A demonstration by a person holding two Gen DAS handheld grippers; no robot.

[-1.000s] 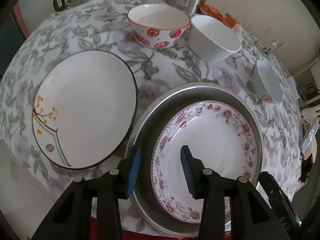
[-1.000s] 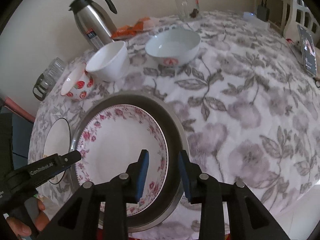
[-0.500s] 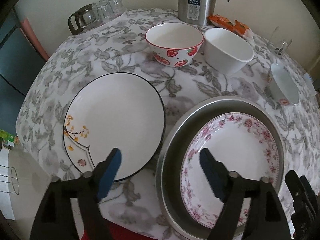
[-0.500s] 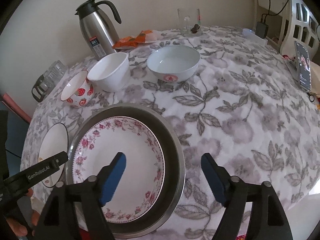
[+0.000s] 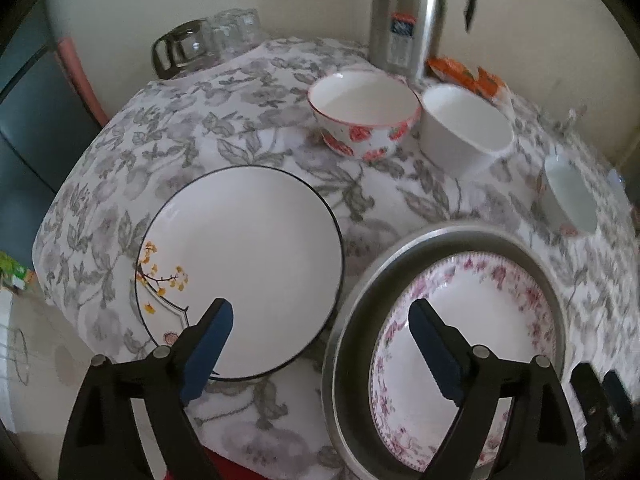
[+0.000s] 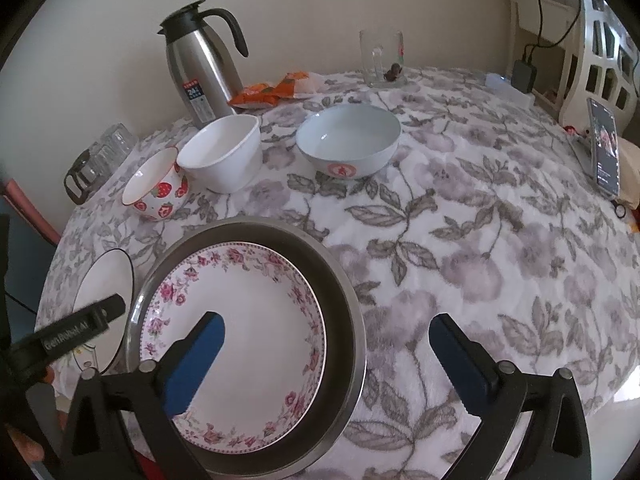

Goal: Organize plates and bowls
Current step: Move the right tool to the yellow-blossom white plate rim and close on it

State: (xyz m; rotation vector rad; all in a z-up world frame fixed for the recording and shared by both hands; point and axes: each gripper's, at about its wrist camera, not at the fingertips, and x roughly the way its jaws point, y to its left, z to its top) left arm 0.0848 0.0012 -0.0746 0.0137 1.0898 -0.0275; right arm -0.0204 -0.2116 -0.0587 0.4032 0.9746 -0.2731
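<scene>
Left wrist view showing left gripper (image 5: 320, 334), jaws having just been opening with nothing between, hovering over black-rimmed plate (image 5: 240, 268) beside floral plate (image 5: 472, 340) in steel pan (image 5: 452, 236); probably needing lowering squarely, straddling near rim before clamping; right gripper (image 6: 326, 356) likewise unclenched.

A home dining table (image 6: 480, 240): floral cloth, thermos jug (image 6: 200, 68), bowls

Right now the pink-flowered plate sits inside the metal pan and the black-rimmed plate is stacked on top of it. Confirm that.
Not quite. The pink-flowered plate does sit inside the metal pan, but the black-rimmed plate is not stacked on it; it lies by itself on the tablecloth beside the pan. The left wrist view shows this plainly.
</scene>
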